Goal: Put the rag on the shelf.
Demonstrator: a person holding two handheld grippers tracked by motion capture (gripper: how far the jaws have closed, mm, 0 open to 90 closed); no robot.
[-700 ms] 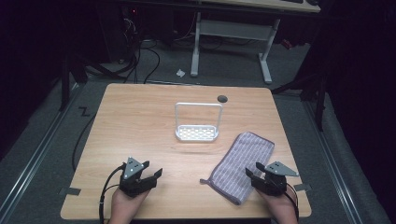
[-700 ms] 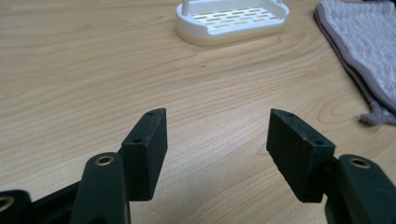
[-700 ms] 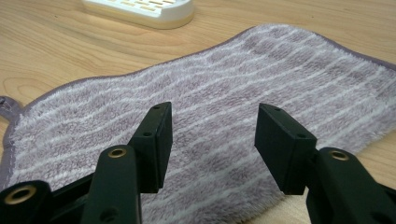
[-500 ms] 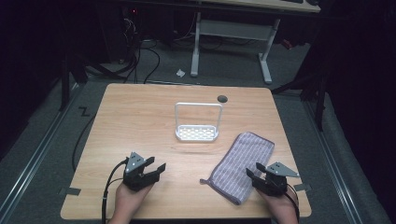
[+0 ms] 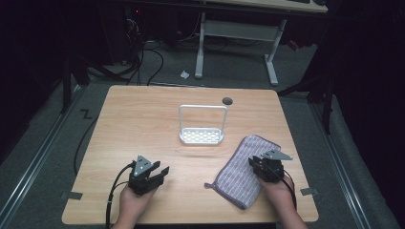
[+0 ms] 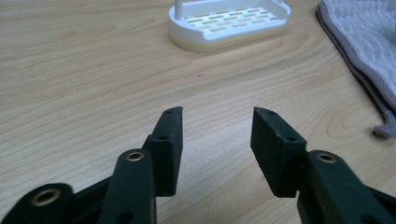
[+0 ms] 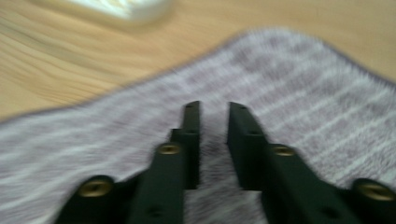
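Observation:
A white slotted tray with a tall wire handle [image 5: 202, 136] stands at the table's middle. A purple striped cloth [image 5: 237, 179] lies flat at the front right. My left gripper [image 5: 162, 172] rests low at the front left, and in the left gripper view its jaws [image 6: 217, 114] are open over bare wood. They point toward the tray [image 6: 229, 22], with the cloth's edge [image 6: 369, 44] off to the right. My right gripper [image 5: 253, 165] hovers over the cloth's right half. Its jaws [image 7: 214, 109] stand a narrow gap apart with nothing between them, and the cloth [image 7: 303, 93] lies blurred beneath.
The wooden table [image 5: 138, 119] has a dark round hole [image 5: 227, 100] near its far edge. A white desk frame [image 5: 236, 33] and cables stand on the floor beyond. A black cable [image 5: 117, 186] trails from the left gripper.
The left gripper has crept slightly forward and to the right. The right gripper has moved forward and left, farther over the cloth. The tray and the cloth lie as before.

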